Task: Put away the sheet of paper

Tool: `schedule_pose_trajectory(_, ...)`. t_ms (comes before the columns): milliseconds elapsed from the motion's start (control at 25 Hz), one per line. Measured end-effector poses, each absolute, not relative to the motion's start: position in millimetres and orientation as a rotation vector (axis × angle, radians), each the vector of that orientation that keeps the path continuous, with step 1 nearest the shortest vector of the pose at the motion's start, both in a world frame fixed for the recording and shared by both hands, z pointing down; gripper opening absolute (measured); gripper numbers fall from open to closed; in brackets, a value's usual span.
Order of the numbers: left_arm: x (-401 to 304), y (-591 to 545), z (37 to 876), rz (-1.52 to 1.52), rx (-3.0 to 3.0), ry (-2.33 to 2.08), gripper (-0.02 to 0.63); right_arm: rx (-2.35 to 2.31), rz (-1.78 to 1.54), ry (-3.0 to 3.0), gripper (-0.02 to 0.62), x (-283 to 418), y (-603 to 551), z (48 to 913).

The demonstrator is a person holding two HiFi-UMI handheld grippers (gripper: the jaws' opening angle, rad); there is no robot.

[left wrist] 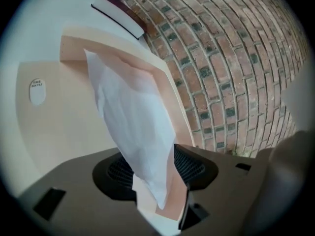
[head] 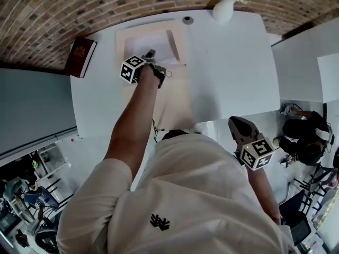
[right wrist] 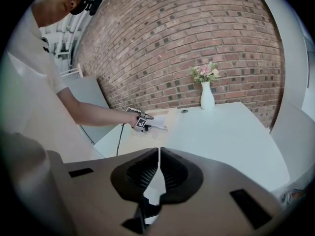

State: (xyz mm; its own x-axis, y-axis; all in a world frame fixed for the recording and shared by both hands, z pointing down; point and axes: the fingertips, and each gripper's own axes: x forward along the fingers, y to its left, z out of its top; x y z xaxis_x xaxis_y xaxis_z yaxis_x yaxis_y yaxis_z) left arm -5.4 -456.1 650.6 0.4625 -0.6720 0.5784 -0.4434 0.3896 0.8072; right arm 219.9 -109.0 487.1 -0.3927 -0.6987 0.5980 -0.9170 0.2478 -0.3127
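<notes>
Left gripper [left wrist: 147, 170], jaws spread, straddles the near corner of the sheet of paper [left wrist: 129, 113], whose long axis runs toward upper left inside the folder [left wrist: 74, 122]; right gripper [right wrist: 158, 161], pressed together and empty, sits well apart.

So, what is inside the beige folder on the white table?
A white sheet of paper lies in the open beige folder, against its raised cover. Anything beneath the sheet cannot be seen, because the sheet covers it.
</notes>
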Motion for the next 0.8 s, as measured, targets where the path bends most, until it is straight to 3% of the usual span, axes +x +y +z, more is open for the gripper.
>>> schedule_pose_trajectory(800, 4.5, -420.9, 641.5, 0.076, 1.239, -1.286, 0.261, 1.538, 0.966, -2.301, 0.035, 265.5, -89.2, 493.3)
